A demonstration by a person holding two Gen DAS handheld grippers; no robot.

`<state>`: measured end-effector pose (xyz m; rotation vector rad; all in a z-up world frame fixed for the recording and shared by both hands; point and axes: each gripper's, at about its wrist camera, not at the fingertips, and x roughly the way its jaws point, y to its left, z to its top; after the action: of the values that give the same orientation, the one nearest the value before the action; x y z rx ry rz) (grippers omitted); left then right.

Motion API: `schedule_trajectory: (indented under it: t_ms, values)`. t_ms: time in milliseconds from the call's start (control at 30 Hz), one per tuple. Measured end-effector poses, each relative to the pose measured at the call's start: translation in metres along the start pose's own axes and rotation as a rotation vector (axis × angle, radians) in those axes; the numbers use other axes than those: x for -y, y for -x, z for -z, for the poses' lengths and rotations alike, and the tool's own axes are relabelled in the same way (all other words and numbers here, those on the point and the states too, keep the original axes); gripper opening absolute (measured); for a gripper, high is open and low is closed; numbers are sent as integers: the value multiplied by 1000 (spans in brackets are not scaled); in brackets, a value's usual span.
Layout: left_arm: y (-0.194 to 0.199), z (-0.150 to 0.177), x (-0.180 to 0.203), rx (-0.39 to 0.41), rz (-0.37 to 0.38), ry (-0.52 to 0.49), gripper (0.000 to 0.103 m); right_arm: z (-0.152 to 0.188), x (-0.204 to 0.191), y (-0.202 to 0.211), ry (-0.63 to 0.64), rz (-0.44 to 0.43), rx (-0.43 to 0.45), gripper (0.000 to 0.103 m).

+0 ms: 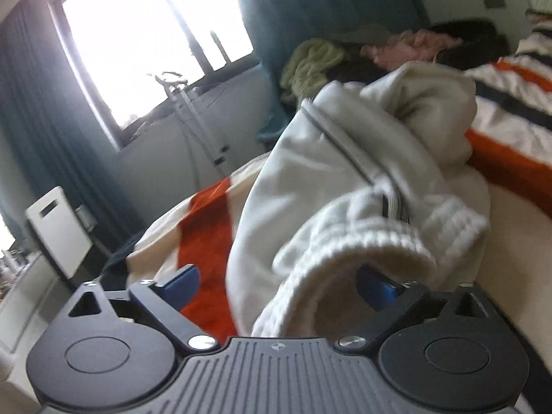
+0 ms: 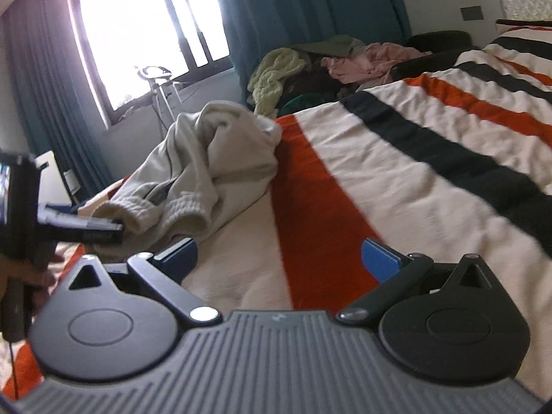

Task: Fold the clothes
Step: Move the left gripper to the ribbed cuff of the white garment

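- Cream sweatpants (image 2: 207,158): lying crumpled near the bed's left edge, on the striped blanket (image 2: 396,172).
- Left gripper (image 1: 276,283): fingers spread wide, with a ribbed cuff (image 1: 345,252) of the sweatpants lying between them, ungripped.
- Right gripper (image 2: 279,258): fingers wide apart and holding nothing, low over the blanket.
- Clothes pile (image 2: 310,65): beyond the bed's far edge.

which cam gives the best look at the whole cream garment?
Right wrist view: the crumpled cream fleece garment shows nearly complete on the striped blanket, ribbed cuffs toward the left hand-held gripper. Left wrist view shows it too close and blurred: one ribbed cuff fills the frame.
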<state>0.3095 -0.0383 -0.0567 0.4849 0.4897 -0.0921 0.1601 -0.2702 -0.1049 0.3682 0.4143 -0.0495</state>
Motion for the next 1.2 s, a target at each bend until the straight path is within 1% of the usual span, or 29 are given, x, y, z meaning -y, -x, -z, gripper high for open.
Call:
schedule_trajectory:
  t_ms: [67,100,133,300,367,433,567,633,700,767,867,900,933,967,1000,1033,1100,1133,1167,1200]
  values:
    - [-7,-3,-5,12,52,7,95,4,-5,-10,7,-5,-12,103]
    - [-10,-4,-9,8,82,-1,95,7,-6,-15,10,-5,-24,103]
    - [-10,-3,-11,9,97,-19,95,9,-7,-19,10,-1,-33,103]
    - [8,10,-21,9,190,-120,95,13,-3,-27,-15,7,-55,103]
    - [18,16,-24,24,229,-123,96,13,-2,-28,-30,11,-58,103]
    - [27,21,-25,41,257,-108,100,12,-3,-27,-27,9,-58,103]
    - [17,16,-10,58,218,-38,97,10,-6,-25,-19,2,-59,103]
    - [9,9,-4,62,226,13,97,10,-5,-22,-20,-1,-57,103]
    - [4,3,4,62,222,32,96,10,-4,-20,-22,1,-54,103]
    - [-2,-1,13,49,201,14,96,8,-2,-20,-33,8,-54,103]
    - [-17,-4,26,19,128,-54,96,8,-1,-20,-41,3,-50,103]
    - [-20,-6,29,18,113,-69,89,7,-1,-19,-40,-1,-48,103]
    - [-22,-8,31,11,97,-83,58,8,-2,-19,-33,-5,-45,103]
    - [-24,-12,34,-11,81,-92,42,8,-3,-19,-27,-9,-42,103]
    - [-25,-17,36,-28,67,-92,32,9,-3,-19,-18,-10,-38,103]
    - [-20,-23,35,-20,64,-62,22,10,-4,-19,-8,-12,-33,103]
    - [0,-32,32,49,54,0,16,11,-3,-17,7,-19,-15,103]
    - [15,-37,30,82,46,46,14,13,-3,-17,27,-16,2,103]
    - [30,-41,28,112,44,85,13,13,-2,-17,42,-12,5,103]
    - [45,-45,26,143,43,125,12,13,0,-18,31,-20,1,103]
